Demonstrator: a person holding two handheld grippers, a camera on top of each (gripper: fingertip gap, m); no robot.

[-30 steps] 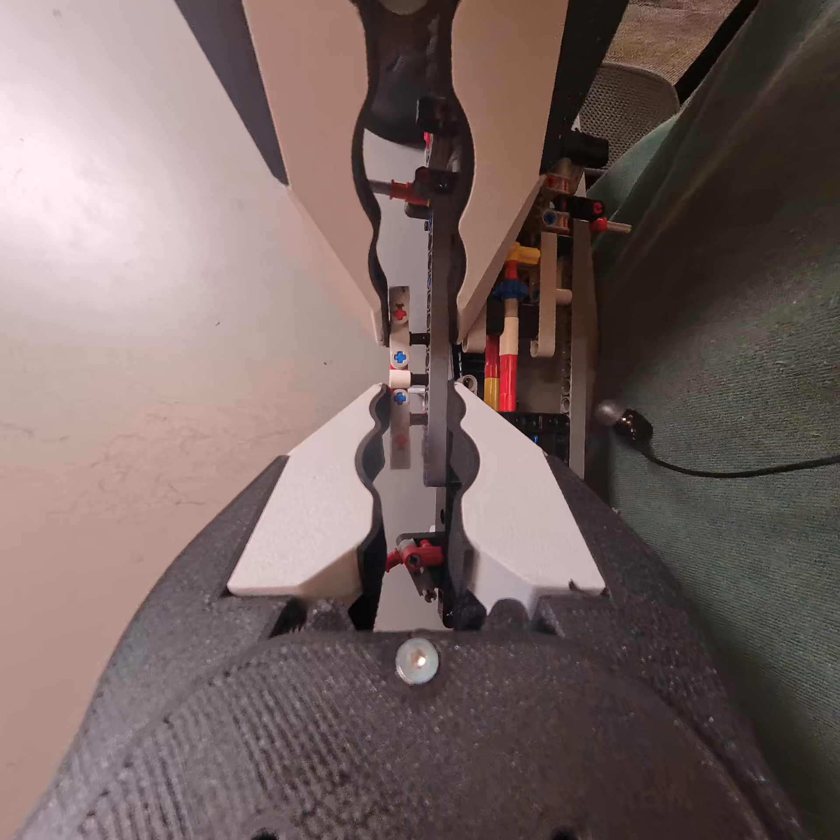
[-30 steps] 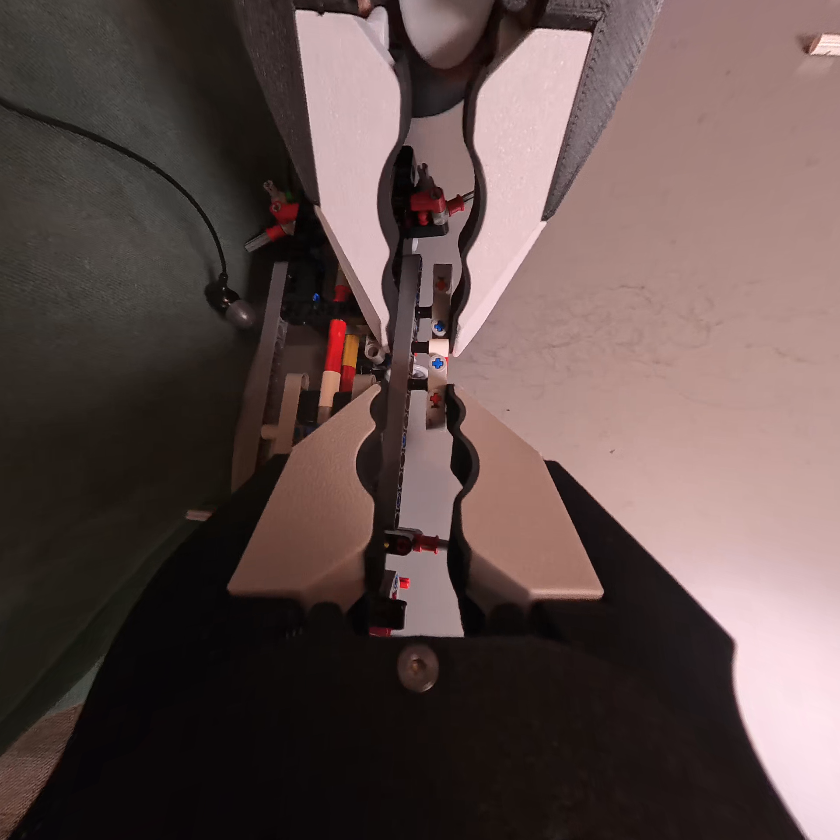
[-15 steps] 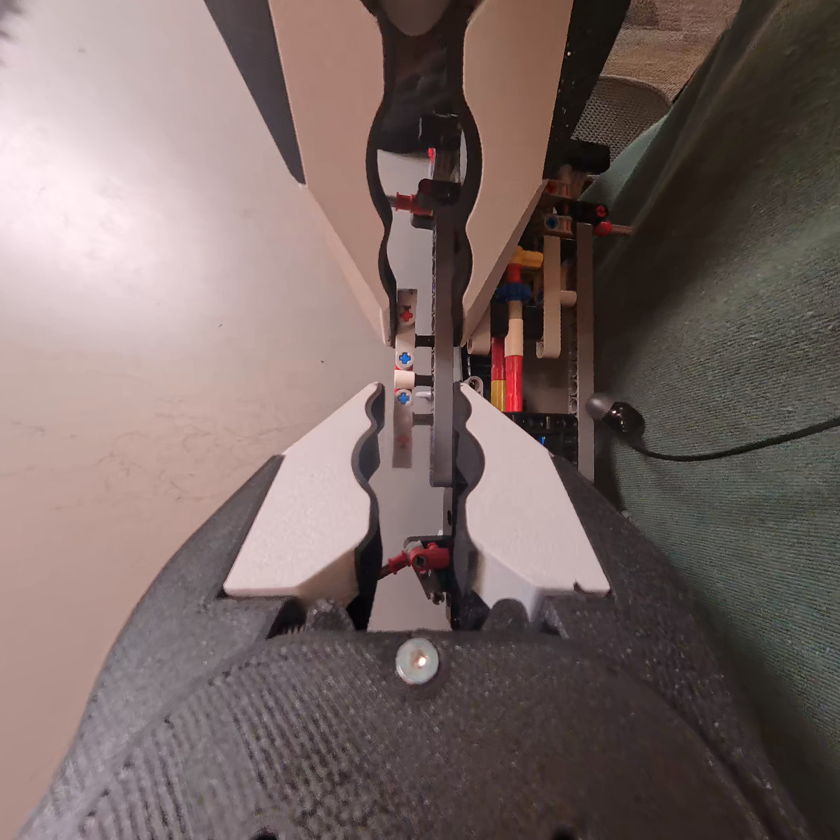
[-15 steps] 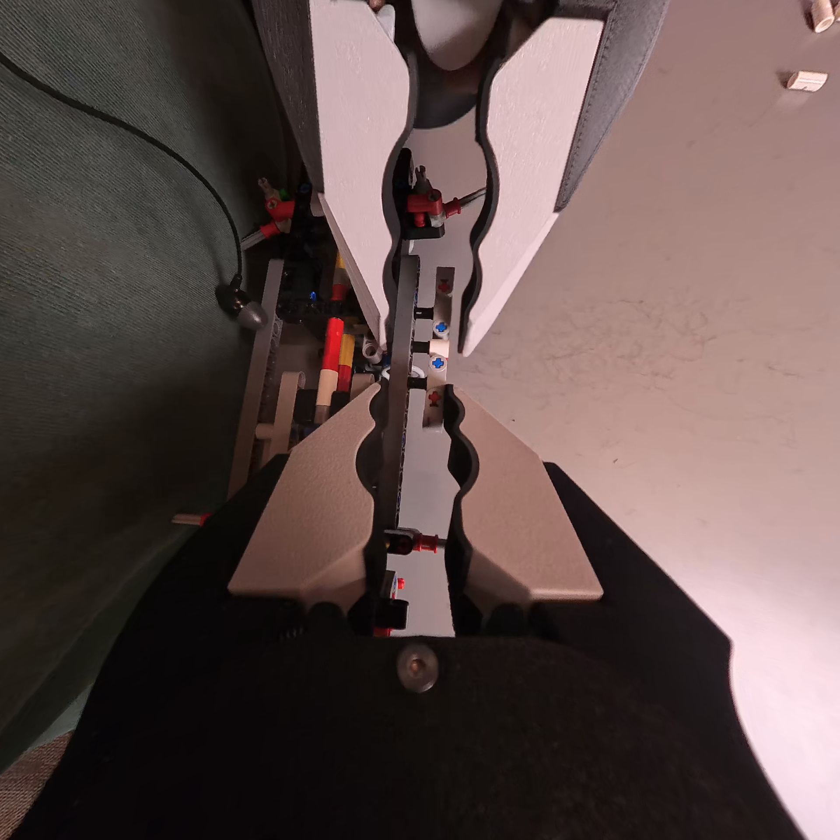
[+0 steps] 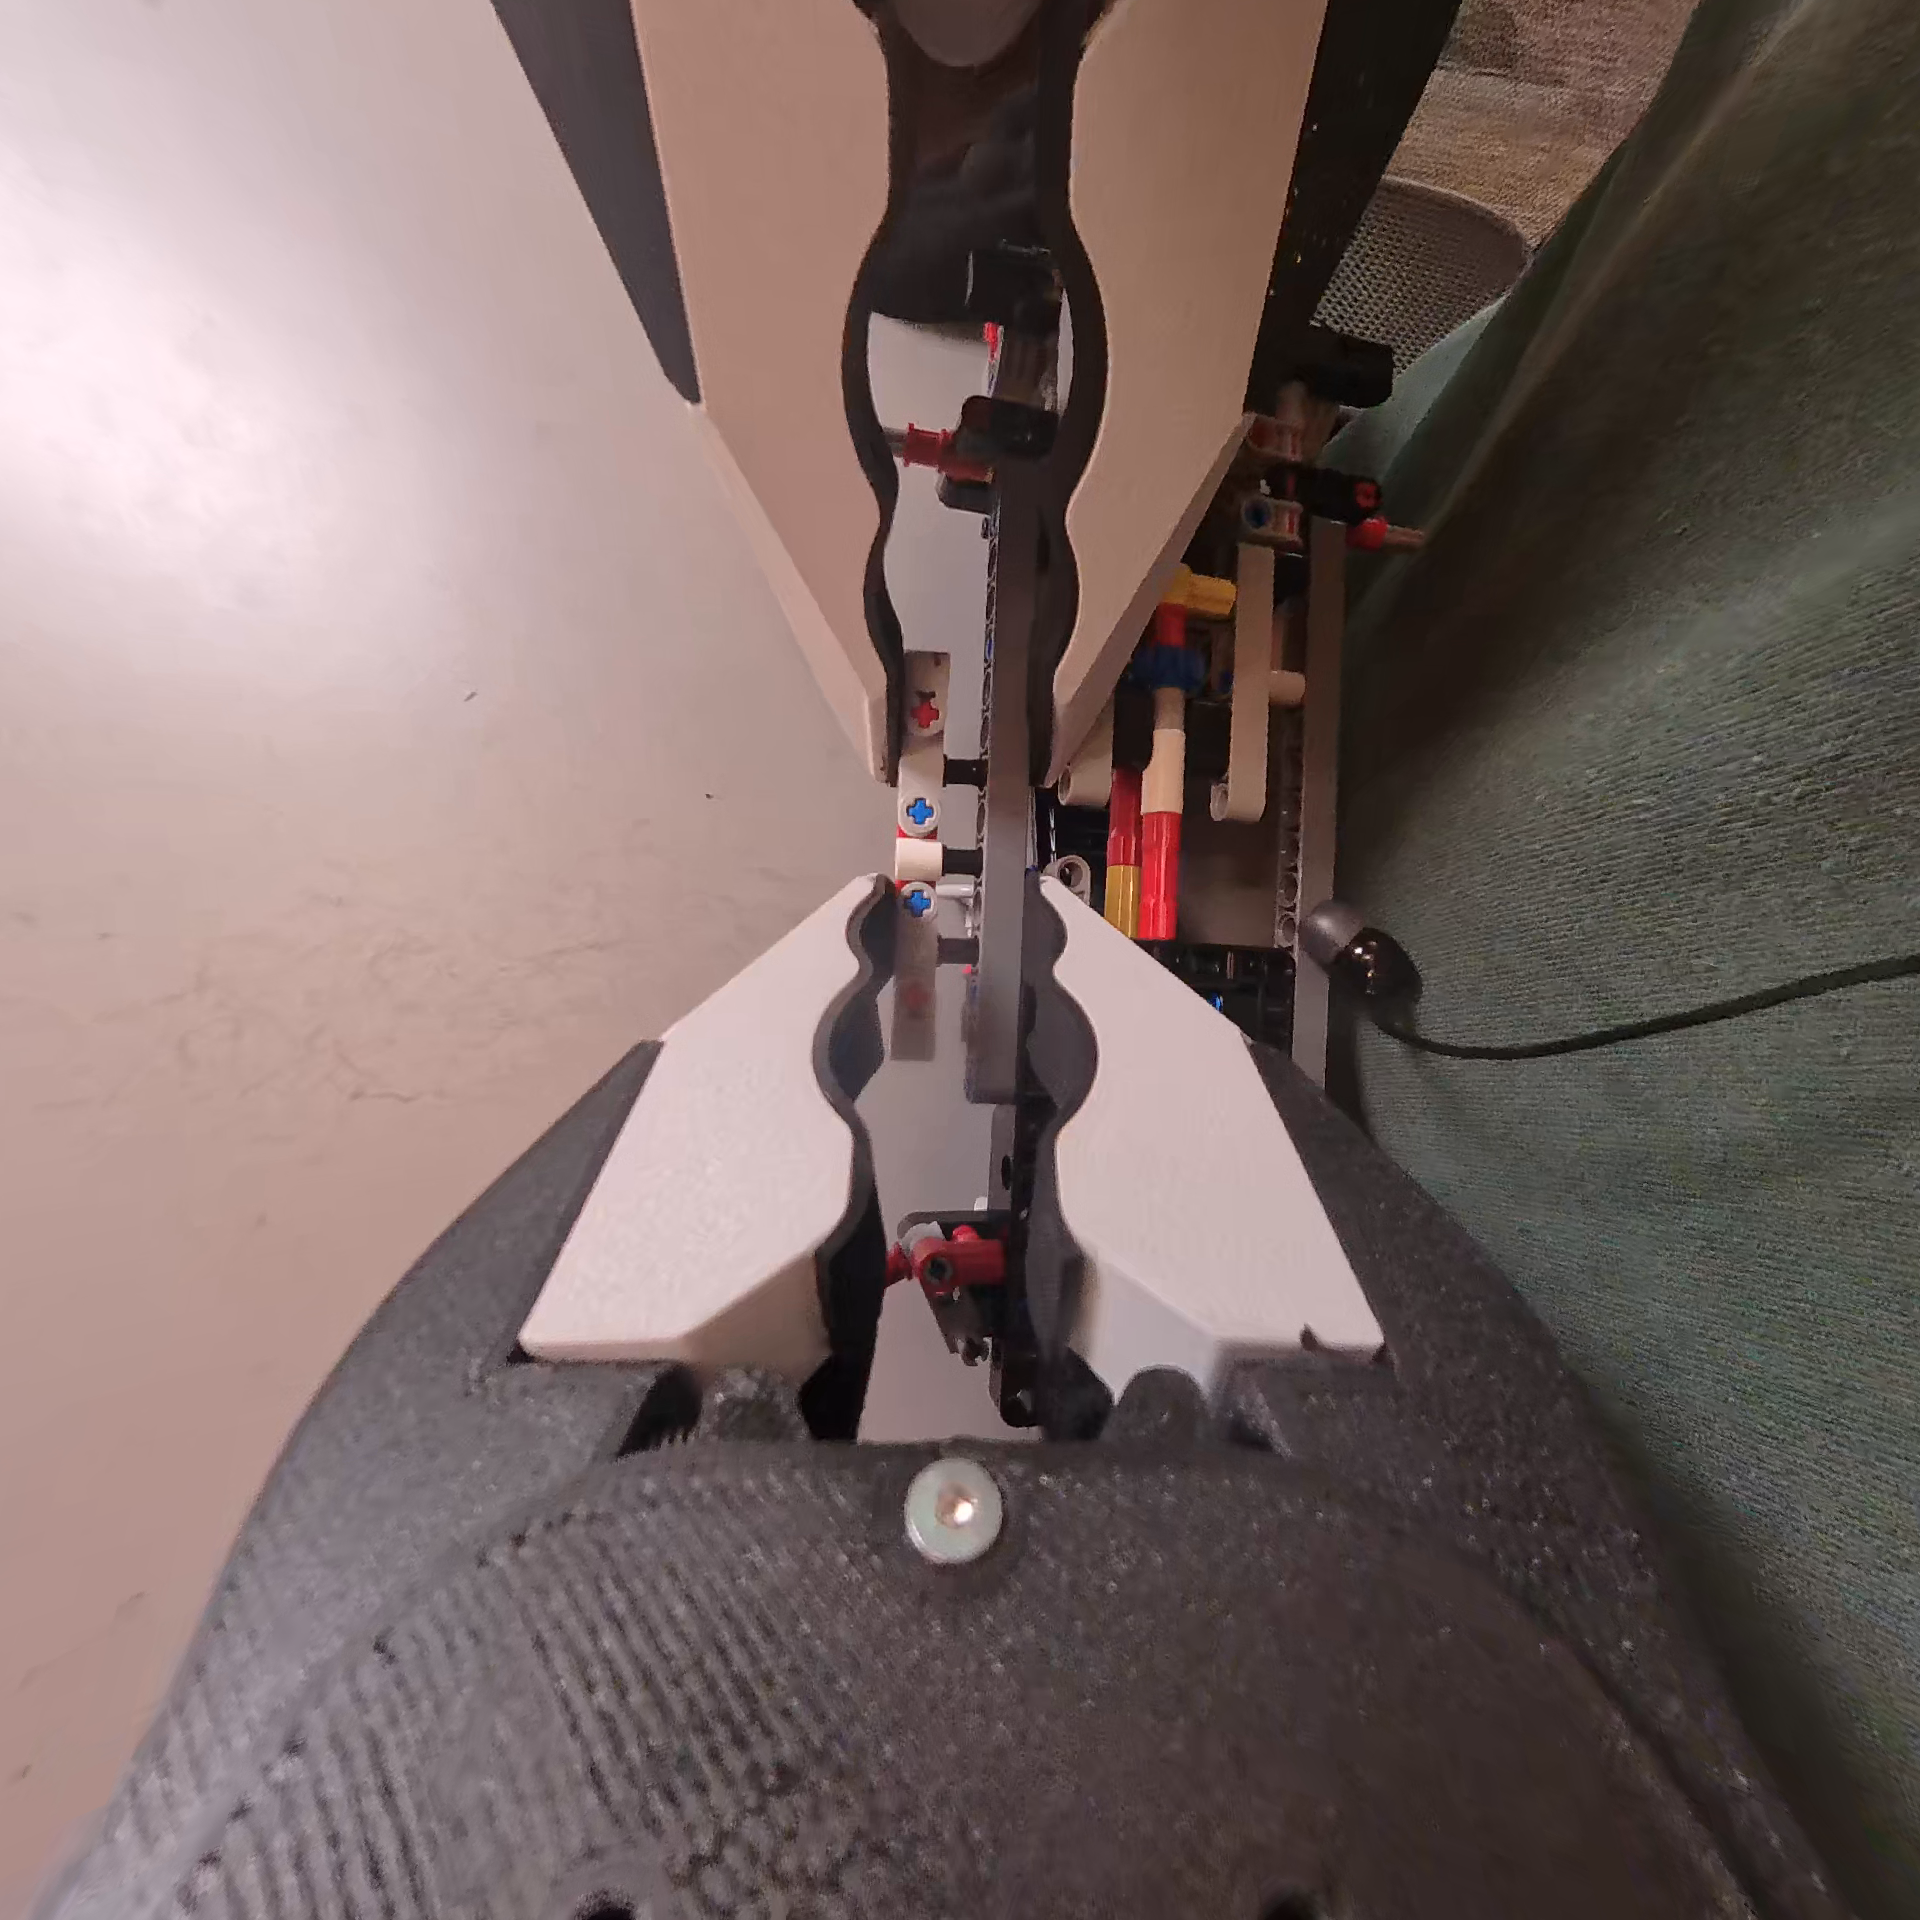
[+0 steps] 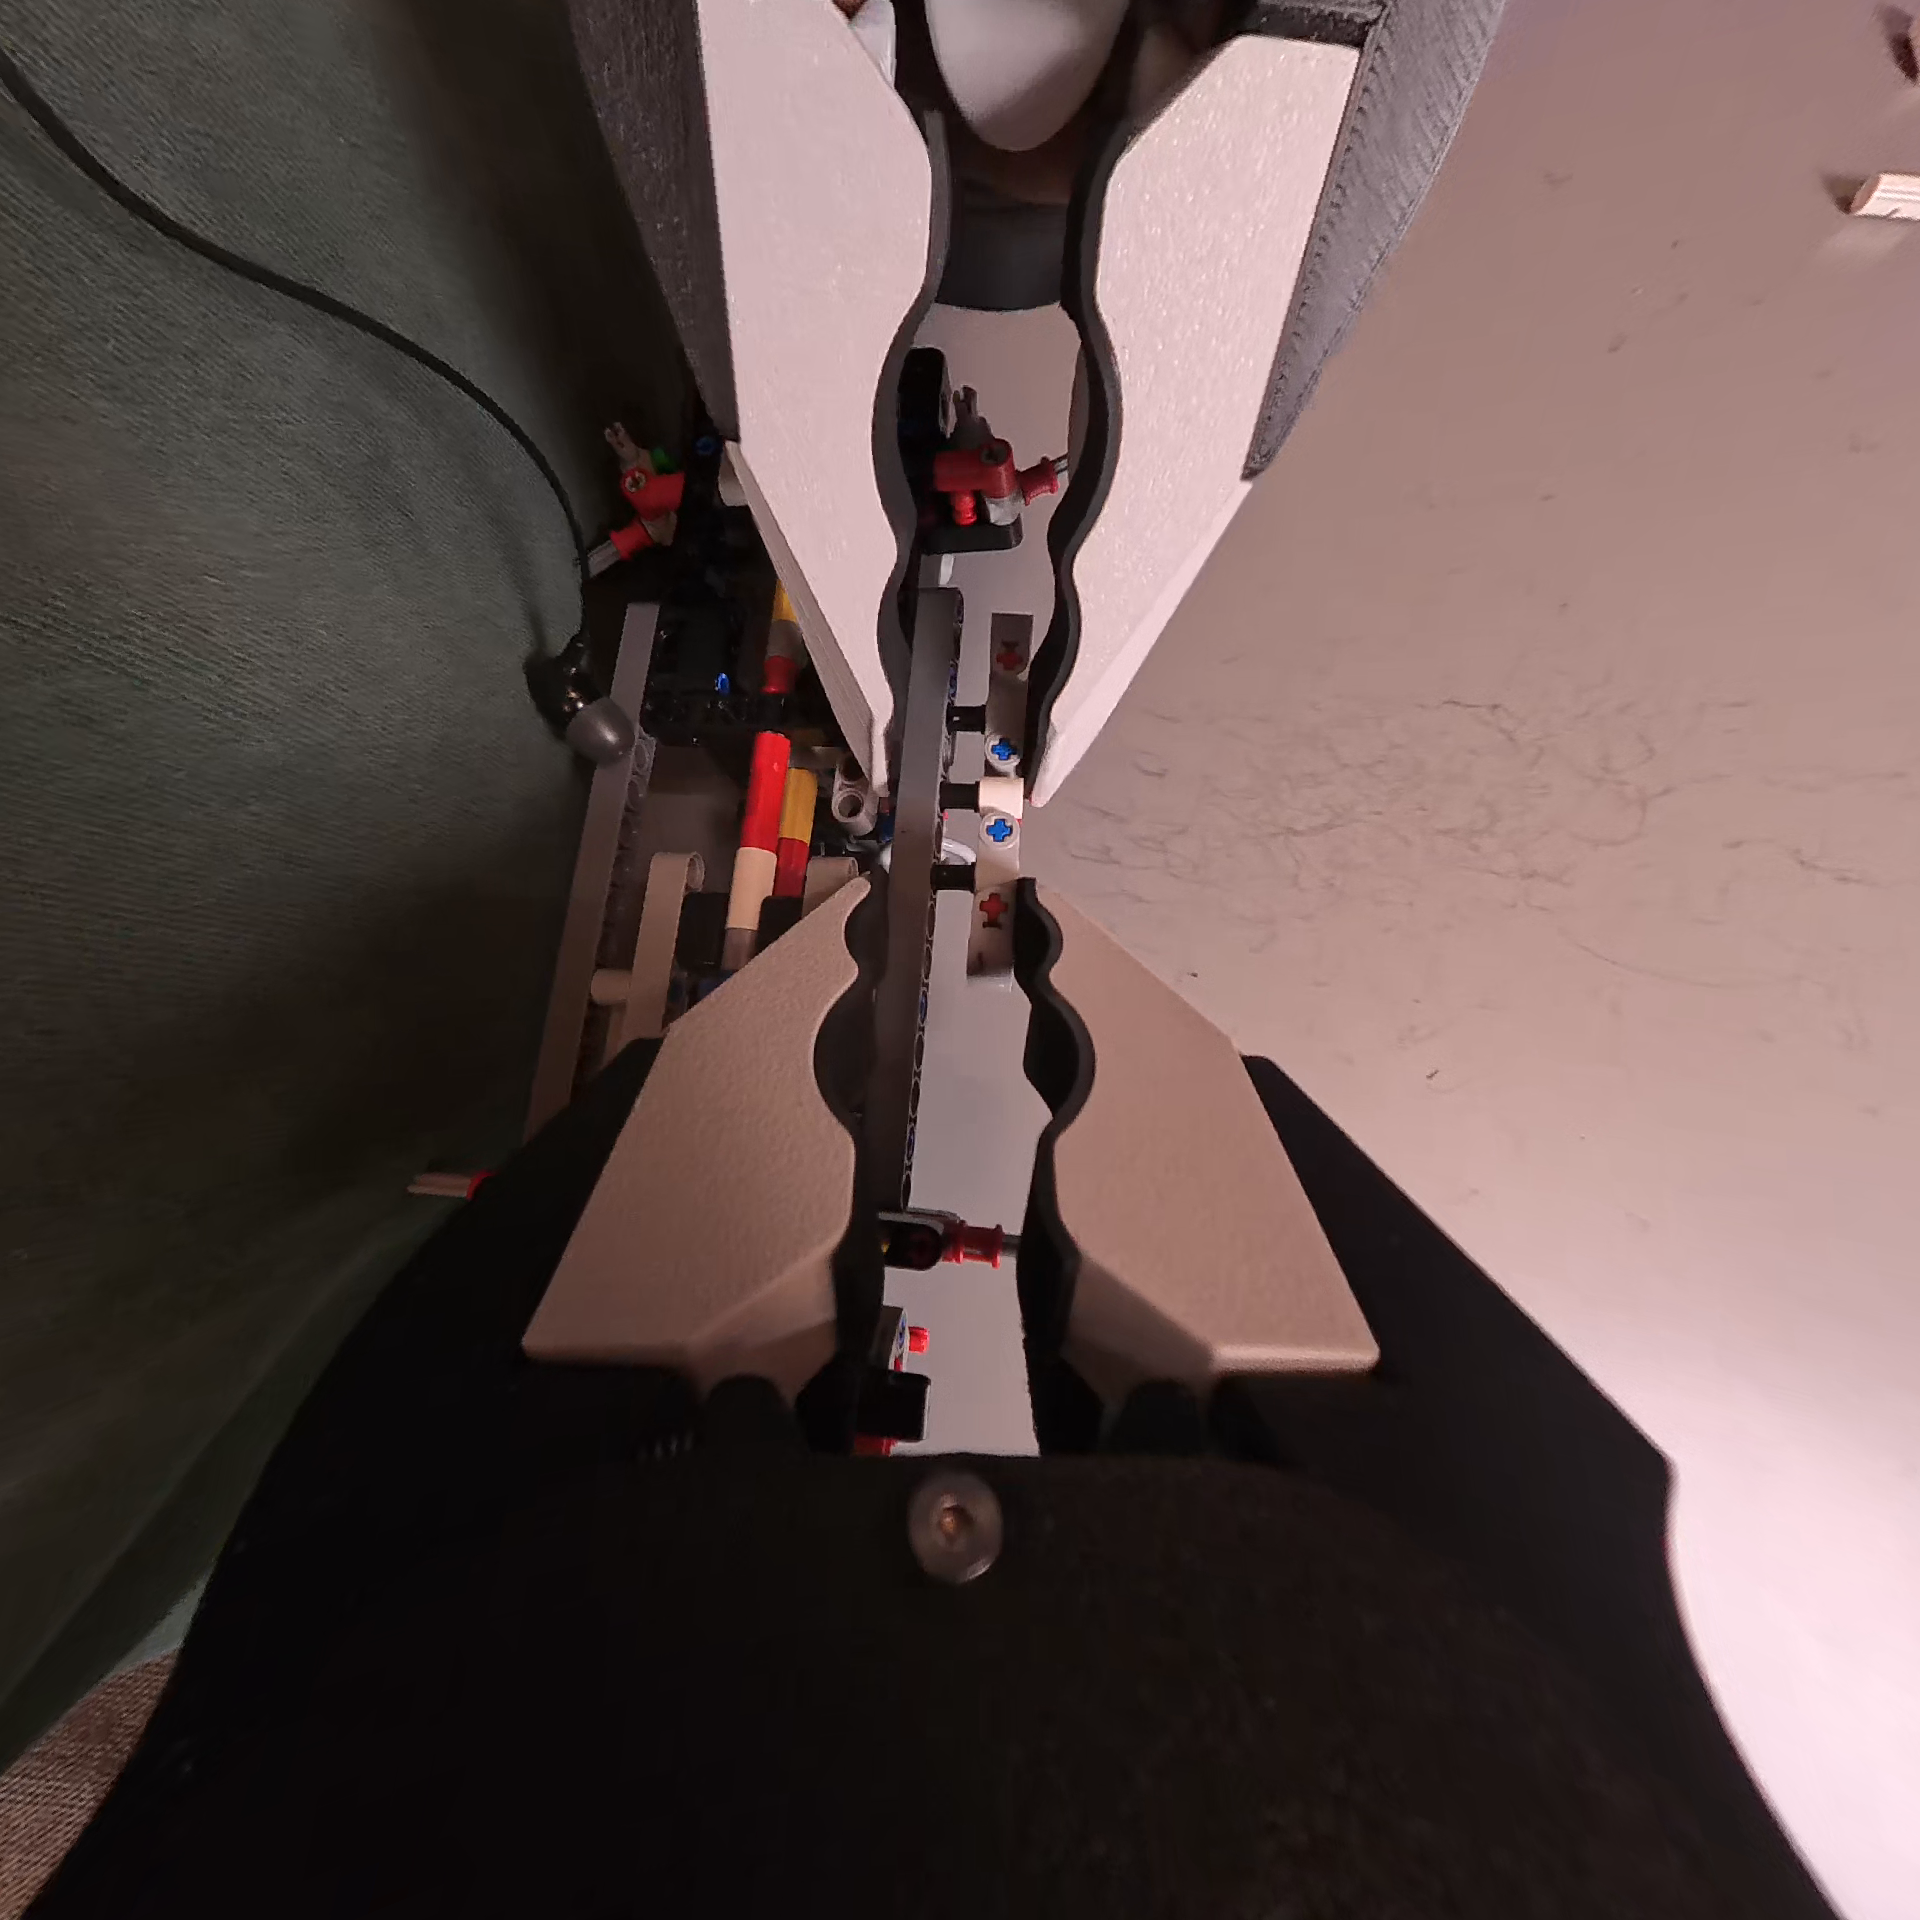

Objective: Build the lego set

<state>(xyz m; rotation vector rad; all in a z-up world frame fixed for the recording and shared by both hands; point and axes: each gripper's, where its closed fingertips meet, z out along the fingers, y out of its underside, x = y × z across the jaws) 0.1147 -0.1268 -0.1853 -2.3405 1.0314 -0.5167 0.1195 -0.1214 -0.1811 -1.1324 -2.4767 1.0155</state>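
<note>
Barely shifted, both grippers, left (image 5: 961,904) and right (image 6: 945,883), pinch the grey-framed lego model (image 5: 1003,810); only the right view shows loose pieces (image 6: 1886,197)

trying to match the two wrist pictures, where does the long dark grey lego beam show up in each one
Left wrist view: the long dark grey beam runs up the centre, between both grippers' fingers.
Right wrist view: the same beam runs up the centre, slightly left of middle.
Shared landmark: the red and yellow rods, right of the beam in the left view, left of it in the right.
</note>
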